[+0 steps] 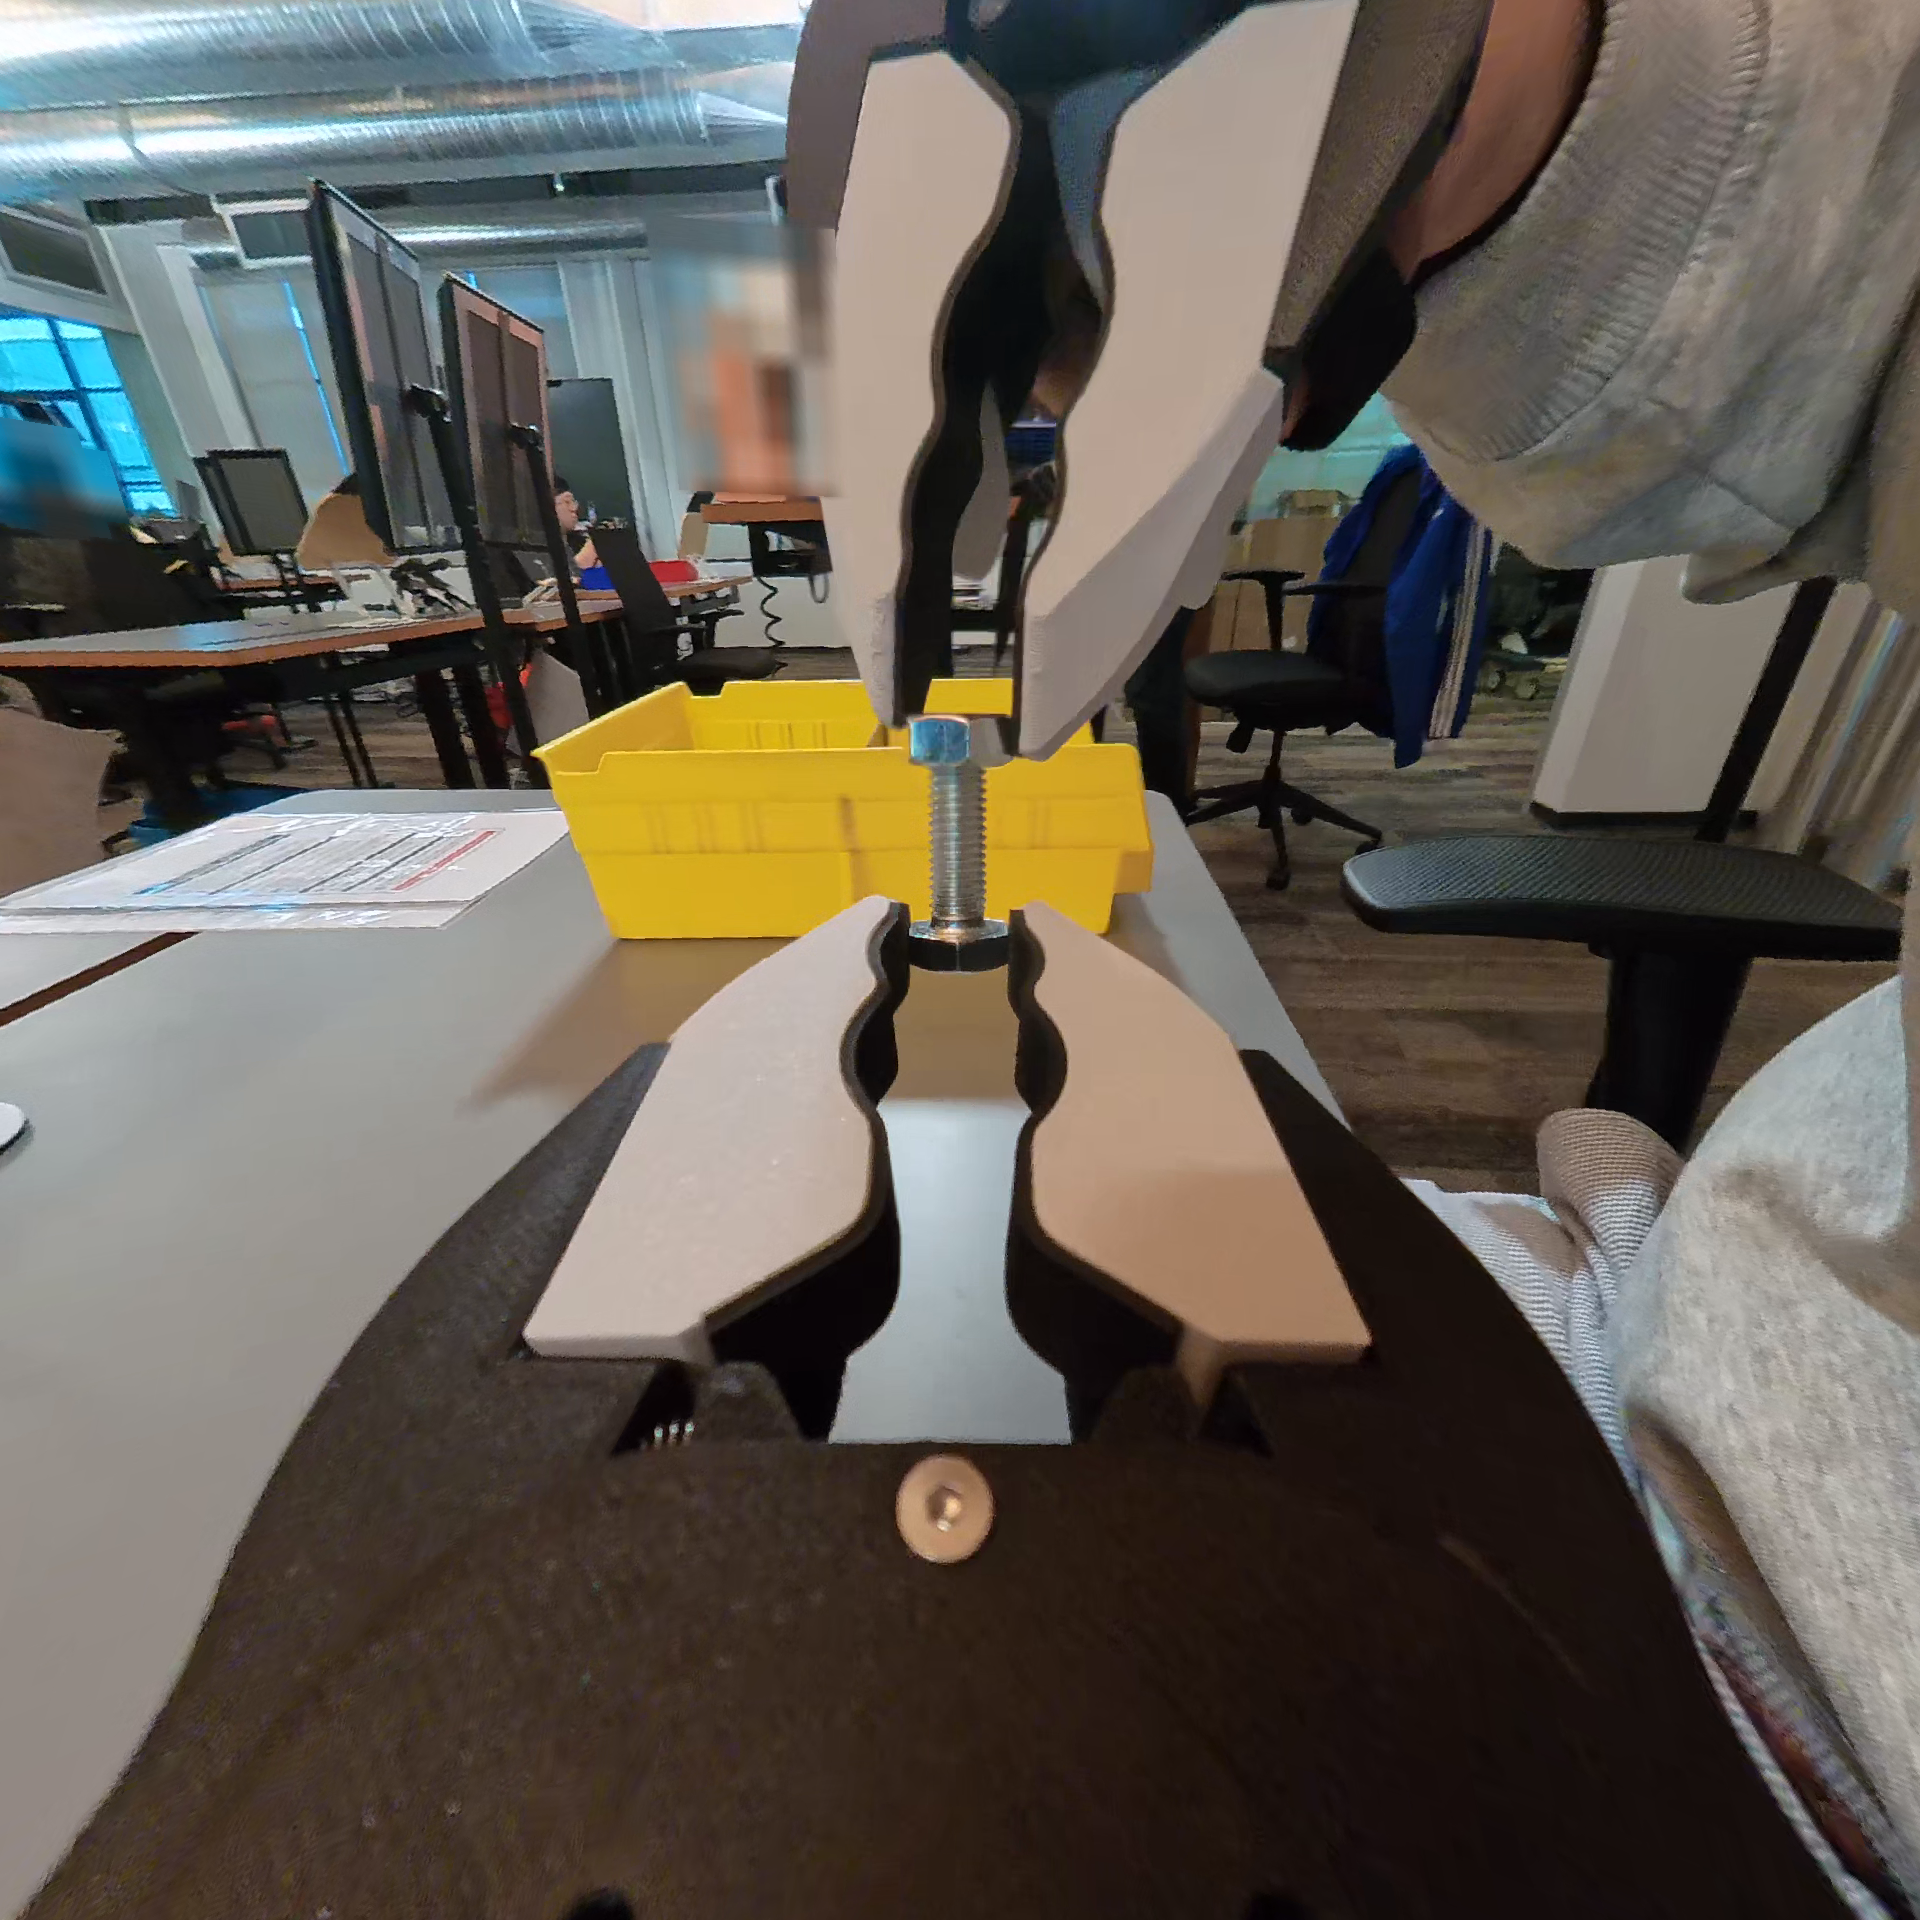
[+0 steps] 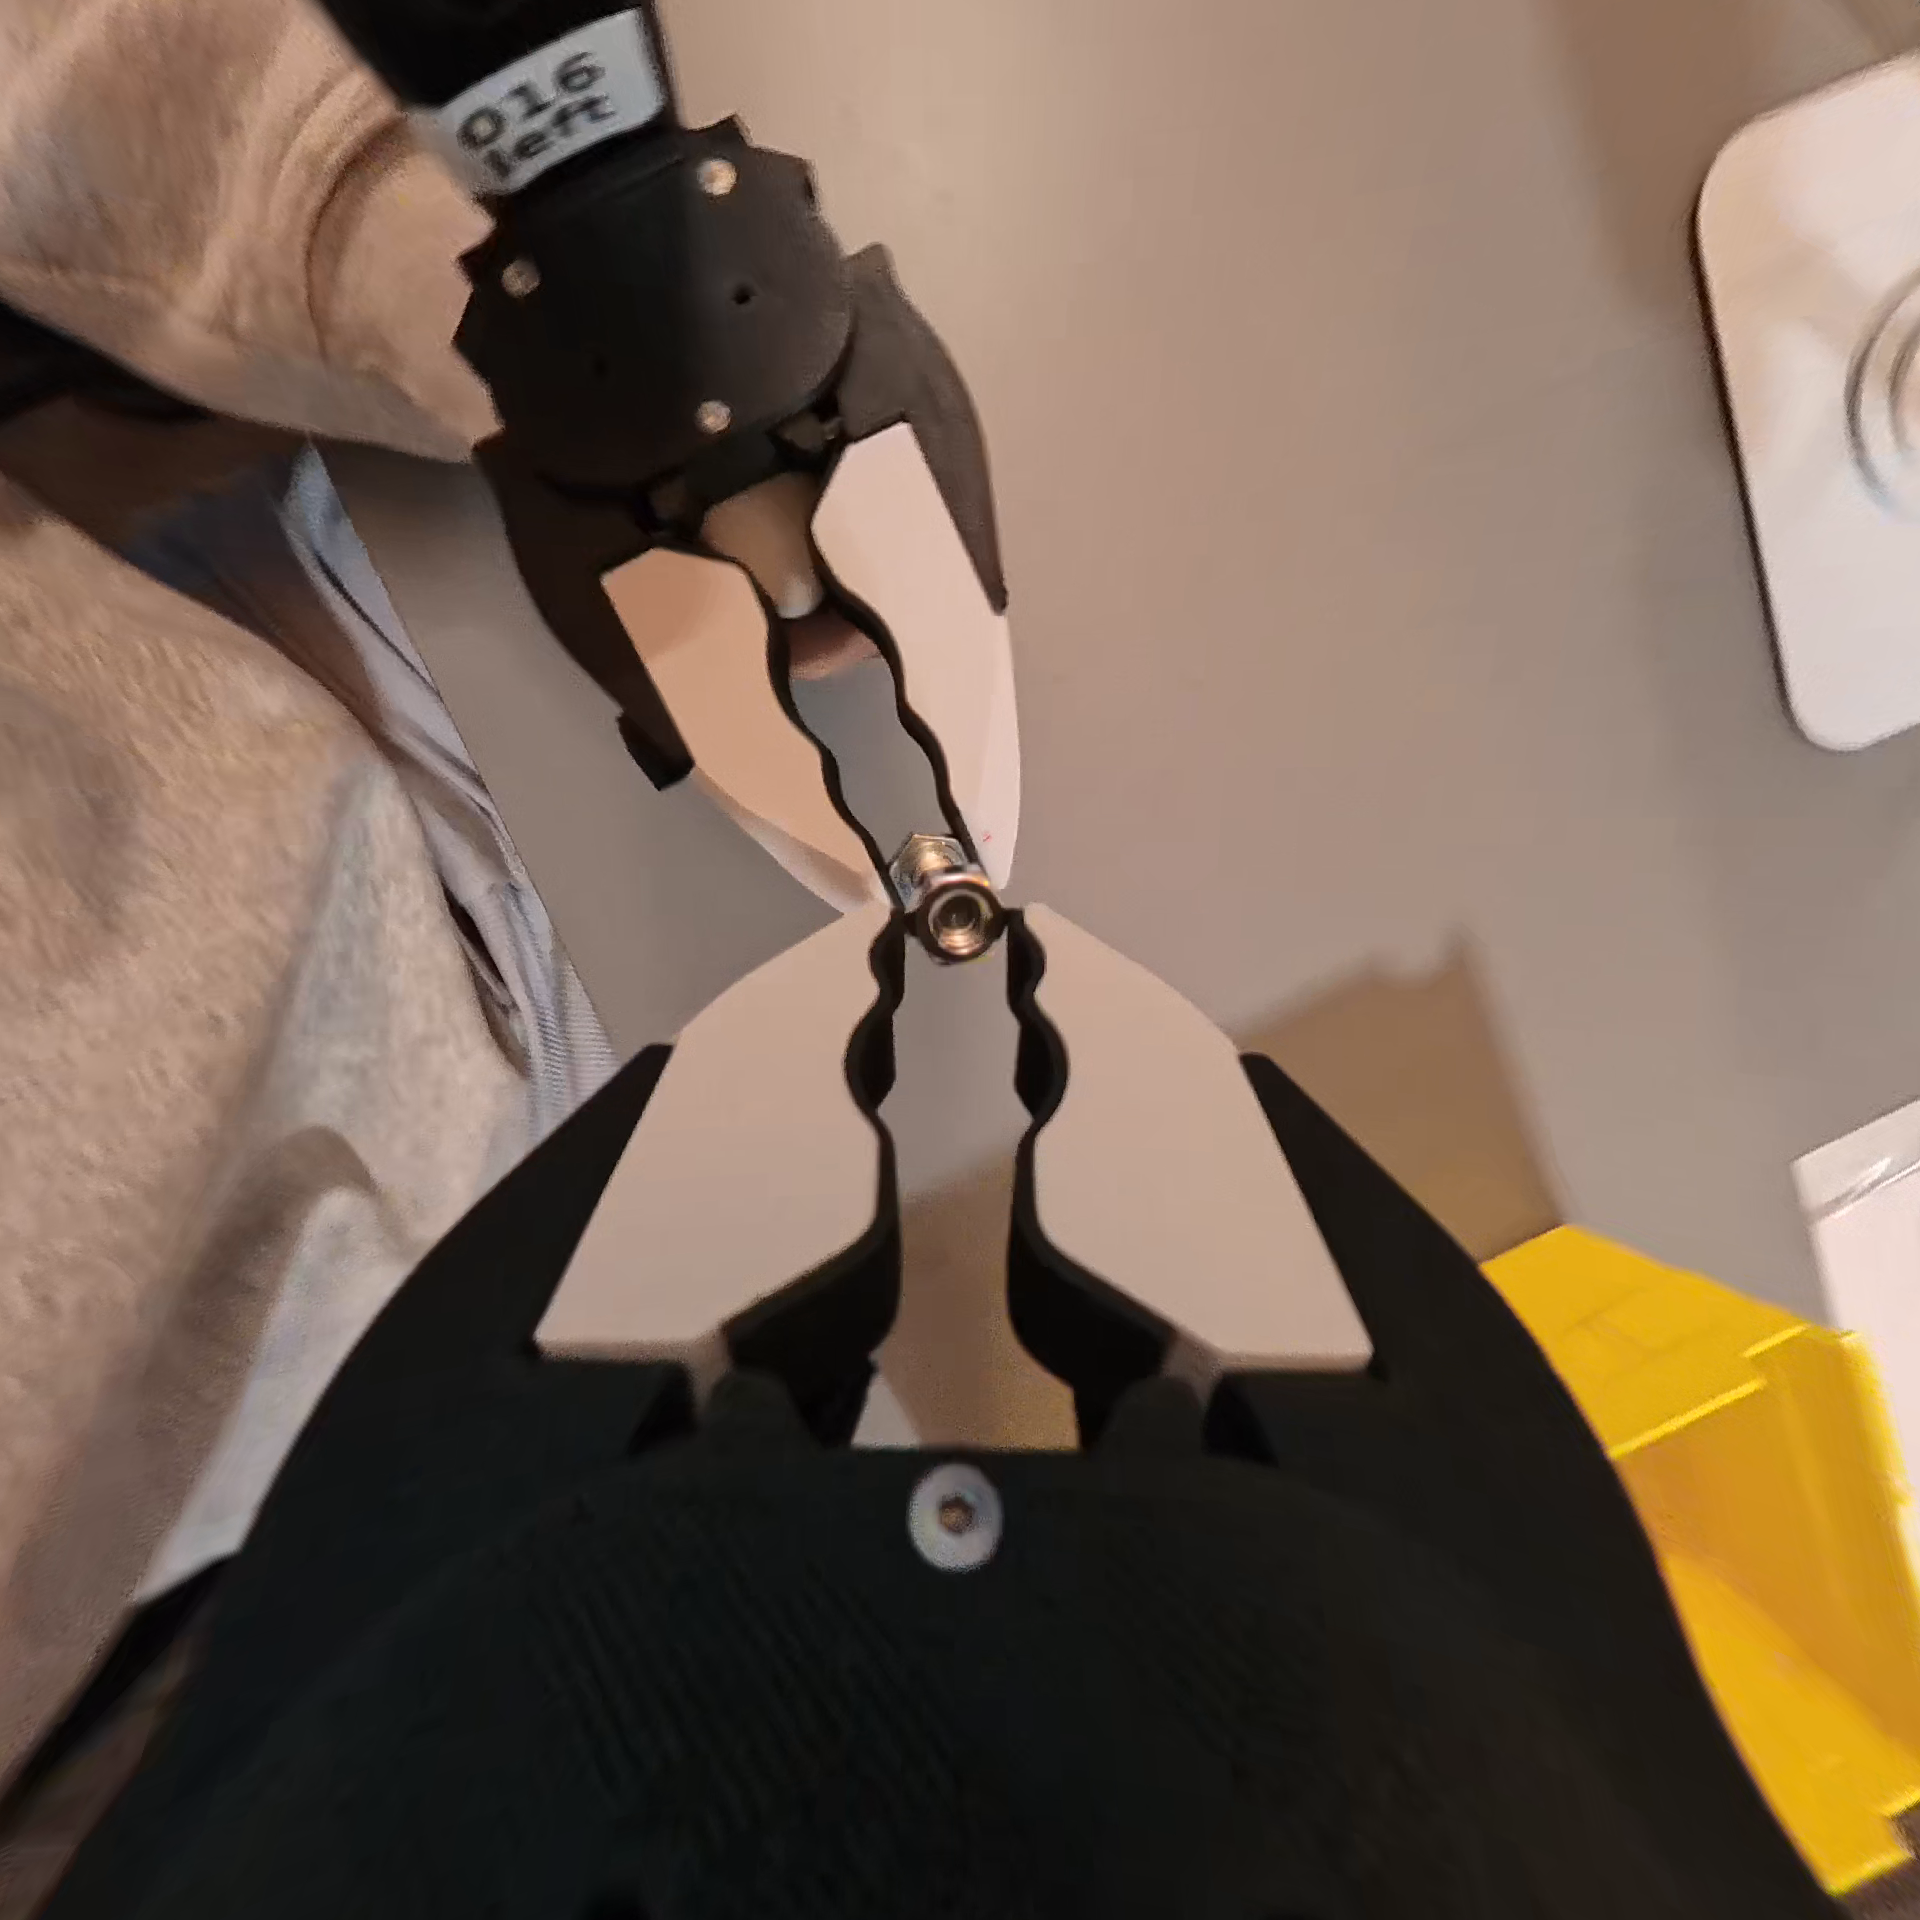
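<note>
Bolt: we see a silvery threaded bolt (image 1: 952, 831) standing upright in the air above the bench (image 1: 312, 1091), hex head on top, just in front of a yellow bin (image 1: 831, 821).
Nut: a dark hex nut (image 1: 956, 943) sits on the lowest threads of the bolt; we cannot tell how far it is wound on.
Right gripper: our right gripper (image 1: 951, 722) reaches down from above, its two pale fingers pinched on the bolt's head. In its own view we look straight down the bolt's length, so the head hides most of the shank.
Left gripper: our left gripper (image 1: 956, 925) lies roughly level, pointing forward, its fingertips clamped on the nut from either side. The wavy inner edges behind the tips stand apart.
Relation: the two grippers meet nearly tip to tip, at about a right angle, with the bolt joining them.
Sleeves: a grey knit sleeve (image 1: 1662, 312) covers the arm behind the right gripper.
Bench: grey and flat, with the yellow bin at its far edge and a laminated sheet (image 1: 281, 862) well to the left.
Beyond: a black office chair (image 1: 1621, 894) stands beside the bench.
</note>
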`<act>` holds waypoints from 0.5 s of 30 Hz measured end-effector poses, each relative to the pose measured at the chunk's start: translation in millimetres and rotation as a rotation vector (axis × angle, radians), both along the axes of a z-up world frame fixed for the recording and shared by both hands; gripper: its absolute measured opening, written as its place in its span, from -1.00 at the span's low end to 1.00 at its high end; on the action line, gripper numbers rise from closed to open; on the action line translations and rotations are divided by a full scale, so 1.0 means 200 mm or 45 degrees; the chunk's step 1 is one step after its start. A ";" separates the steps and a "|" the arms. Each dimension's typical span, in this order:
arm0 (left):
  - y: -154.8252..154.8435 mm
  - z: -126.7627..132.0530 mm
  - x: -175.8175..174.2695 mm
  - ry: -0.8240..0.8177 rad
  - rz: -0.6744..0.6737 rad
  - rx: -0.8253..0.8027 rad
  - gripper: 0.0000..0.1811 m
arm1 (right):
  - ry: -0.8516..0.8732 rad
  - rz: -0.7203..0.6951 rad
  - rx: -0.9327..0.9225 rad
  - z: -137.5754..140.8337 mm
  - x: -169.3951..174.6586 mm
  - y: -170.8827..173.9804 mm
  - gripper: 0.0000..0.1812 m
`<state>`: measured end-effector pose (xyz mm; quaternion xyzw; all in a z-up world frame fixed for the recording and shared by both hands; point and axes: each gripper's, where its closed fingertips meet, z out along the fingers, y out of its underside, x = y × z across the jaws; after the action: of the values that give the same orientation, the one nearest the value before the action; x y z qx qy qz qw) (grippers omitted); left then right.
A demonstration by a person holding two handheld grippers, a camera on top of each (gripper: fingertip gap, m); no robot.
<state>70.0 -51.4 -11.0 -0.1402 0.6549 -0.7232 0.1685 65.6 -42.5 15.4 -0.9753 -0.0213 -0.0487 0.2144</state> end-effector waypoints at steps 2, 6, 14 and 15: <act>0.00 0.00 -0.01 0.020 -0.049 -0.023 -0.81 | -0.074 0.148 0.005 0.00 -0.02 0.00 -0.79; -0.02 0.00 -0.05 0.044 -0.143 -0.048 -0.80 | -0.150 0.362 0.002 0.00 -0.05 0.00 -0.79; -0.06 0.01 -0.16 0.086 -0.375 -0.067 -0.80 | -0.115 0.739 0.083 0.01 -0.14 -0.05 -0.79; -0.06 0.01 -0.17 0.094 -0.399 -0.070 -0.80 | -0.107 0.774 0.093 0.01 -0.15 -0.06 -0.79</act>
<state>35.1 -63.1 -9.2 -0.0672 0.6545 -0.7526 0.0257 35.5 -54.1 16.9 -0.9130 -0.3191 -0.0235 0.2531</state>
